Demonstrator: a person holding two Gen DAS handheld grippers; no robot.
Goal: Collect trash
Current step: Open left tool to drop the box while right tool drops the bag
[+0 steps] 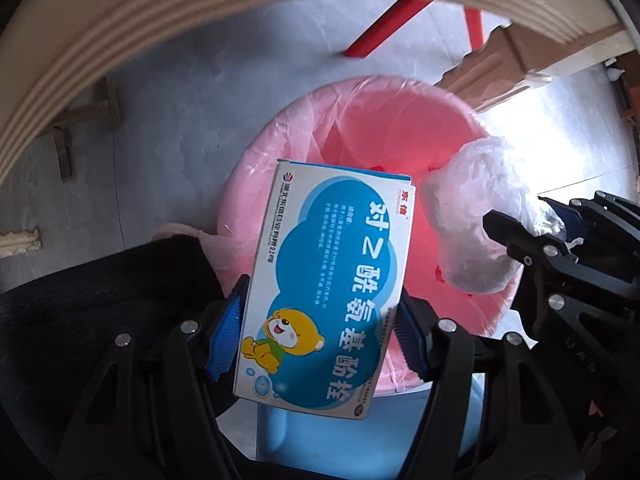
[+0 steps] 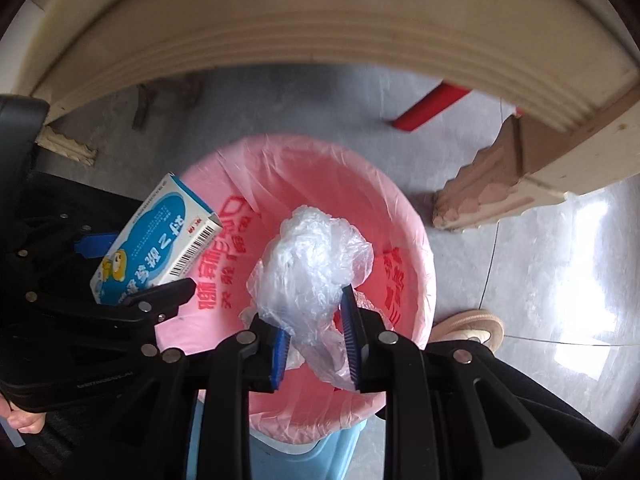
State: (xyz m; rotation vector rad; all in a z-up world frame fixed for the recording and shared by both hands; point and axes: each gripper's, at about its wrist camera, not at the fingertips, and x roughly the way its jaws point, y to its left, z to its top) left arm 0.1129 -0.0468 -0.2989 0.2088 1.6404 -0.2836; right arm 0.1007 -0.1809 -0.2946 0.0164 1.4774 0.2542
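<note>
My left gripper (image 1: 320, 320) is shut on a blue-and-white medicine box (image 1: 324, 280) with a cartoon bear, holding it over the near left rim of the pink-lined trash bin (image 1: 280, 132). The box also shows in the right wrist view (image 2: 148, 252). My right gripper (image 2: 316, 332) is shut on a crumpled clear plastic bag (image 2: 312, 264), held above the bin's opening (image 2: 416, 216). The bag (image 1: 472, 216) and the right gripper (image 1: 532, 236) show at the right of the left wrist view.
The bin has a light blue body (image 2: 328, 456) and stands on a grey tiled floor (image 1: 180, 128). A beige table edge (image 2: 320, 36) arches overhead, with its carved leg (image 2: 488, 184) to the right. A red bar (image 2: 428, 108) lies beyond. A shoe (image 2: 472, 328) is by the bin.
</note>
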